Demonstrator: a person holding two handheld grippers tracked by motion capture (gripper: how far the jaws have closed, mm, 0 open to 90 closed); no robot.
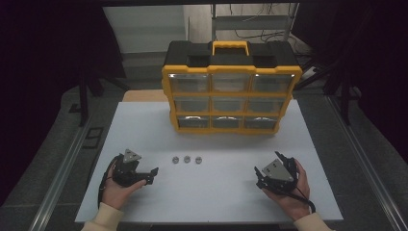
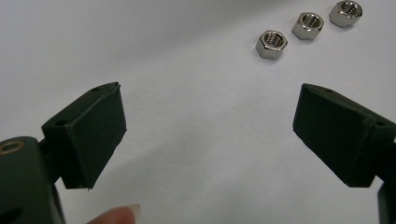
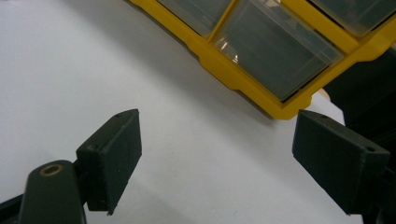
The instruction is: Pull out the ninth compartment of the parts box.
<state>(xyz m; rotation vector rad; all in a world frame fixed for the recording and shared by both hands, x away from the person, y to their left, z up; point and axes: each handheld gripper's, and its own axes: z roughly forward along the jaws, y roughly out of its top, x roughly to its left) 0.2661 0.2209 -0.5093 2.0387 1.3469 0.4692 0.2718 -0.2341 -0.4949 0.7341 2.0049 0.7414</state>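
Three hex nuts (image 1: 186,159) sit in a row mid-table, at 1 o'clock of my left gripper (image 1: 151,174), jaws wide and empty, so I'd square onto the nearest nut's flats, while my right gripper (image 1: 259,180), also wide, idles toward the yellow drawer organizer (image 1: 231,96) at 12.

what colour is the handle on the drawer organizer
Yellow handle on a black top; clearest in the high view.

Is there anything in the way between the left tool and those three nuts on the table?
Nothing visible. The left tool, jaws open, faces the three nuts across bare white table. The yellow organizer stands well behind them.
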